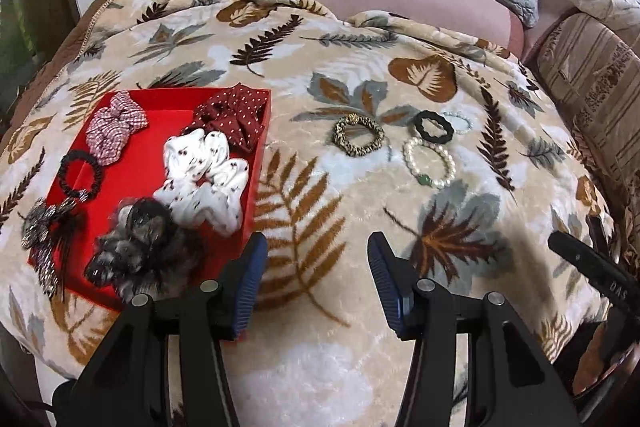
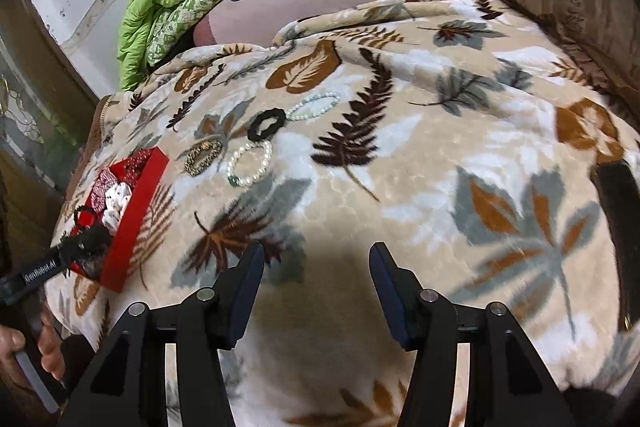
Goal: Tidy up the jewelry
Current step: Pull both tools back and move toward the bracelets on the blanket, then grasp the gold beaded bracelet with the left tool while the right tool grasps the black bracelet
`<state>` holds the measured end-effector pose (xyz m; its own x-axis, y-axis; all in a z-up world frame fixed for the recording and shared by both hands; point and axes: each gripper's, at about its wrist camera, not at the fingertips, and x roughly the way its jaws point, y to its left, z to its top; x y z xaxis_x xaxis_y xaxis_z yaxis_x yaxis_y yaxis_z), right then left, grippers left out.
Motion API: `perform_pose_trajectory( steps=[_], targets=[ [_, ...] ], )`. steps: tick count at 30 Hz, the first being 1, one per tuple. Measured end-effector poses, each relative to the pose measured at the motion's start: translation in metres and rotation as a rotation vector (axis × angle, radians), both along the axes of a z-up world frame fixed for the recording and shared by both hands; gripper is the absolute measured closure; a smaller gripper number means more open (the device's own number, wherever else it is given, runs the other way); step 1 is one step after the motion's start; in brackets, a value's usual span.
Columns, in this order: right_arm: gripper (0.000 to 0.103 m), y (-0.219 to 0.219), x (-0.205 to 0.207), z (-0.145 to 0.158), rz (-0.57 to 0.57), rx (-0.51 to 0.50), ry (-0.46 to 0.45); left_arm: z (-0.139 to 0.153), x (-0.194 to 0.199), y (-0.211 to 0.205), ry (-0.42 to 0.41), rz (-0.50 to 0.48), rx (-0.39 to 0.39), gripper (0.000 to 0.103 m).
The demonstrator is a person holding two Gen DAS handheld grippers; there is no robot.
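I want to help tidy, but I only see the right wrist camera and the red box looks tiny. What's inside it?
Observer: The red box holds four scrunchies: a checked one, a dark red dotted one, a white one and a fuzzy grey one.
Child: Is anything sticking out?
Observer: Yes, a sparkly beaded piece hangs over the box's left rim.
Child: Is anything being held over there?
Observer: No, the left gripper is open, with nothing between its fingers.
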<state>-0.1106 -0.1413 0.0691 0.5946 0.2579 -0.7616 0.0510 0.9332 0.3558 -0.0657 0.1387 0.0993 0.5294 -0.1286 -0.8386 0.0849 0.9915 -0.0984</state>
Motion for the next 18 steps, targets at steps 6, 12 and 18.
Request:
perform_pose_trajectory(
  steps=[6,12,18],
  targets=[
    [0.044,0.001,0.062,-0.01,0.049,0.073,0.022,-0.004,0.045,-0.014,0.005,-0.005,-0.021,0.052],
    [0.045,0.019,0.126,-0.023,0.113,0.043,0.017,-0.03,0.106,-0.033,0.017,-0.025,0.013,0.052],
    [0.059,0.037,0.165,-0.036,0.164,0.051,-0.002,-0.063,0.148,-0.034,0.059,-0.003,0.056,0.052]
  ],
)
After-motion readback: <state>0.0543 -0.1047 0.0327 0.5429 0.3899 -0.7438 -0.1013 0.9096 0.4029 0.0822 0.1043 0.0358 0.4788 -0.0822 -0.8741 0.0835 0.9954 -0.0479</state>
